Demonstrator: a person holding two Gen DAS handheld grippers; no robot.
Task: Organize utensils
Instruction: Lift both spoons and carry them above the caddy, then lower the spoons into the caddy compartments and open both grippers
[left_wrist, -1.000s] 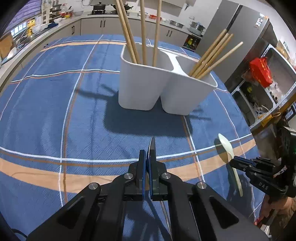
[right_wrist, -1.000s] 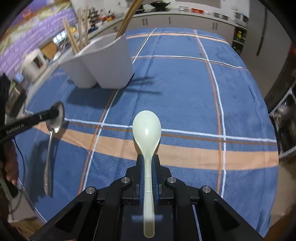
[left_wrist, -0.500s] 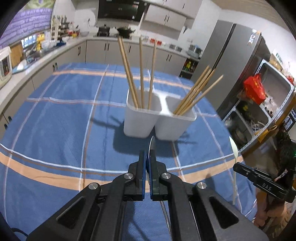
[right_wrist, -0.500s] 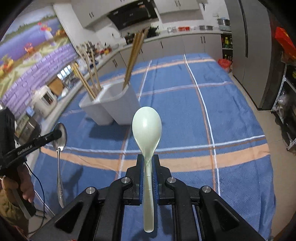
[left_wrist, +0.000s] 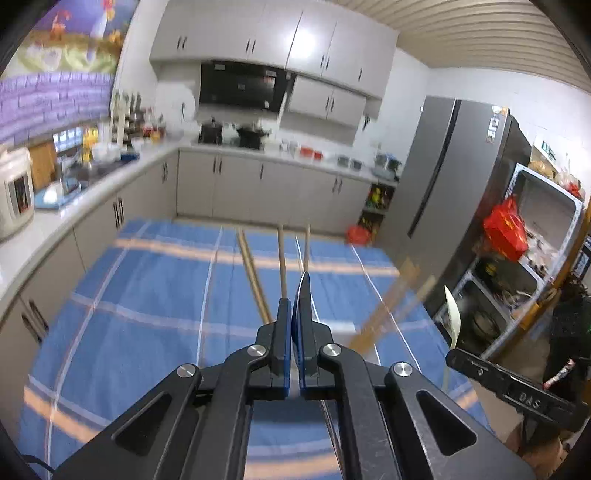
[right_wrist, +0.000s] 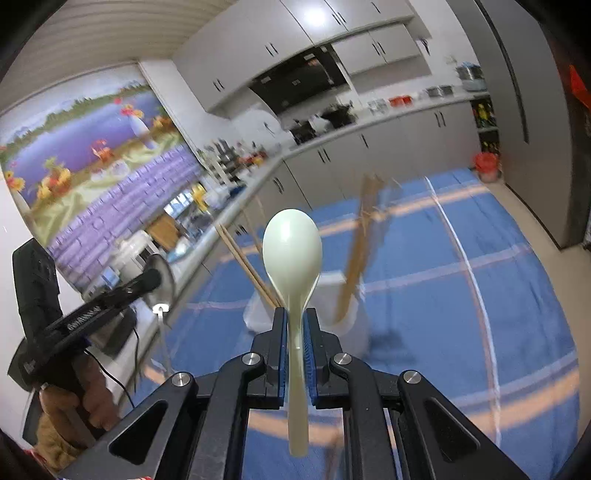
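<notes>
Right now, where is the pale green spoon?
The pale green spoon is clamped upright in the right claw, centre of the right wrist view, bowl up, in front of the white holder with chopsticks.

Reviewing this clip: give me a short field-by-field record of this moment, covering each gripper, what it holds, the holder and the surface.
left gripper: shut on metal spoon, seen edge-on between its fingers
right gripper: shut on pale green spoon, bowl forward
holder: white two-compartment utensil holder with wooden chopsticks in both compartments
surface: blue plaid tablecloth
task state: neither spoon in the holder yet
</notes>
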